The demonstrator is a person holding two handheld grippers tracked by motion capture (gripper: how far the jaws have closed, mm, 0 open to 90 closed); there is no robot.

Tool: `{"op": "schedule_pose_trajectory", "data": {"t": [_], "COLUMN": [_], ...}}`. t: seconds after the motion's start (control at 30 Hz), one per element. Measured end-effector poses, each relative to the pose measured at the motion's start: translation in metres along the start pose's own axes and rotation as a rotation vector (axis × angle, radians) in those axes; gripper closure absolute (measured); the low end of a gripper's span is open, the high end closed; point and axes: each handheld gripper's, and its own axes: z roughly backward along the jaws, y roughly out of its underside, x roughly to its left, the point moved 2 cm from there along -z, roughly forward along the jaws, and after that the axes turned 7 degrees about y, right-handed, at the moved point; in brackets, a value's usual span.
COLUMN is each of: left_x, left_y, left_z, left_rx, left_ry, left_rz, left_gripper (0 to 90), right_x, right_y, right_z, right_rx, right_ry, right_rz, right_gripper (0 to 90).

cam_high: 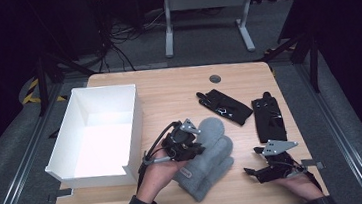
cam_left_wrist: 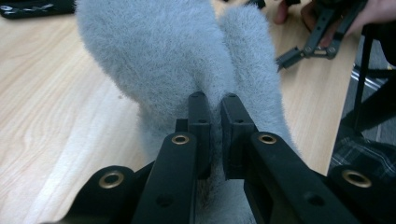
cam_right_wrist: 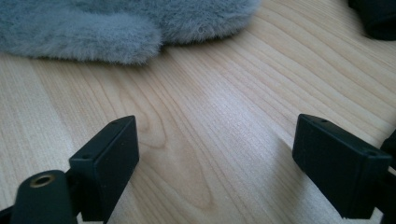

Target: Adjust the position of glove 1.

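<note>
Two fuzzy grey mittens lie overlapped at the table's front centre, one (cam_high: 213,129) partly on top of the other (cam_high: 211,173). My left gripper (cam_high: 196,148) is shut on the upper mitten; in the left gripper view its jaws (cam_left_wrist: 215,100) pinch a fold of the grey fleece (cam_left_wrist: 154,51), with the second mitten (cam_left_wrist: 254,60) beside it. My right gripper (cam_high: 252,160) rests open near the front right edge. Its jaws (cam_right_wrist: 215,122) stand wide apart over bare wood, and the mittens' edge (cam_right_wrist: 116,32) lies beyond them.
An open white box (cam_high: 133,121) stands at the left of the wooden table (cam_high: 168,93). Two black gloves (cam_high: 224,106) (cam_high: 269,118) lie at the back right. A round grey grommet (cam_high: 215,78) sits near the far edge.
</note>
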Motion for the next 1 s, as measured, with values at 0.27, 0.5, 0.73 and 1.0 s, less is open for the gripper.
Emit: {"op": "schedule_pose_trajectory", "data": {"t": [0.27, 0.5, 0.73, 1.0], "left_x": [-0.007, -0.008, -0.006, -0.004], "left_y": [-0.004, -0.007, -0.003, 0.001], "left_z": [-0.016, -0.037, -0.049, -0.054], "left_rx": [0.045, 0.088, 0.123, 0.152], "left_ry": [0.006, 0.006, -0.012, -0.017], "left_rz": [-0.033, -0.052, -0.044, -0.030], "left_gripper": [85.0, 84.9, 84.9, 84.8], "right_x": [0.000, 0.000, 0.000, 0.000], "right_y": [0.000, 0.000, 0.000, 0.000], "right_z": [0.000, 0.000, 0.000, 0.000], "right_rx": [0.000, 0.000, 0.000, 0.000], "right_ry": [0.000, 0.000, 0.000, 0.000], "right_rz": [0.000, 0.000, 0.000, 0.000], "right_gripper": [15.0, 15.0, 15.0, 15.0]}}
